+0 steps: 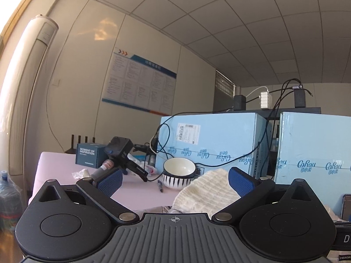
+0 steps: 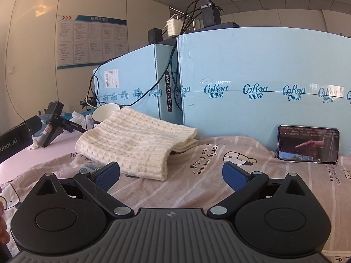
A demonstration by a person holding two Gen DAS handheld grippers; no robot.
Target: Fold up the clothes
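Both grippers (image 1: 174,180) (image 2: 171,174) gape; sweater (image 2: 136,140) seemingly ahead.

1. Left wrist view: set low behind the left gripper (image 1: 174,182), tilted upward, taking in much ceiling and the poster wall; close to the table's near edge.
2. Right wrist view: set just above the printed cloth (image 2: 197,188), facing forward toward the blue boxes (image 2: 263,83), close to them.
3. Shared by both: cream knit garment (image 1: 208,194) (image 2: 140,140), striped bowl (image 1: 178,173) (image 2: 105,111), blue boxes (image 1: 210,140), wall poster (image 1: 140,83) (image 2: 92,41), phone (image 1: 346,207) (image 2: 308,145).
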